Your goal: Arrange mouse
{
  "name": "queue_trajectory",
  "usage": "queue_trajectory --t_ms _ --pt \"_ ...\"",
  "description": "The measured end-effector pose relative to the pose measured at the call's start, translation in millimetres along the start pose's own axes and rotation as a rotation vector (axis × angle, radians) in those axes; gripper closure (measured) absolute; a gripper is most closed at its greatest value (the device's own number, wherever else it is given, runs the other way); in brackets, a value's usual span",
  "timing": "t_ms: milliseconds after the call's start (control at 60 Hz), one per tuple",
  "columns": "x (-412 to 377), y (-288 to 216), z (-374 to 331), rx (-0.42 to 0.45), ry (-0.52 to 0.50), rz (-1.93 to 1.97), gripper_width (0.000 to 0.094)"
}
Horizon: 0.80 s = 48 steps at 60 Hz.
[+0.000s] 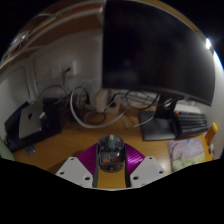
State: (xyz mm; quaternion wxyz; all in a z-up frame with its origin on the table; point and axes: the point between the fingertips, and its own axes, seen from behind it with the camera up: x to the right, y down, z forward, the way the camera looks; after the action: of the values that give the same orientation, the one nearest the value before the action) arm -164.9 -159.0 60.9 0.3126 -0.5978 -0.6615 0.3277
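Observation:
A see-through mouse with dark parts inside sits between my two fingers, and both purple pads press on its sides. My gripper is shut on it and holds it over the wooden desk. The mouse's front points away from me toward the monitor. Whether it touches the desk I cannot tell.
A large dark monitor stands beyond the fingers, with tangled cables under it. A black box is to the left. A dark device and a colourful pad lie to the right.

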Motion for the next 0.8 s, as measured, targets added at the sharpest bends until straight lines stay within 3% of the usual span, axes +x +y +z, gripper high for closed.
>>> queue_trajectory --t_ms 133,233,433,633,800 --pt "74.7 -50.6 -40.7 0.075 0.042 0.067 0.0564" --pt "162.0 -57.1 -54.5 0.093 0.130 0.080 0.0565" --pt "299.4 21.3 -35.6 -0.012 0.241 0.107 0.0562" --pt "348.4 81.3 -8.9 -0.075 0.179 0.102 0.0555" --pt "352.7 98.0 -0.7 -0.106 0.144 0.113 0.0472"
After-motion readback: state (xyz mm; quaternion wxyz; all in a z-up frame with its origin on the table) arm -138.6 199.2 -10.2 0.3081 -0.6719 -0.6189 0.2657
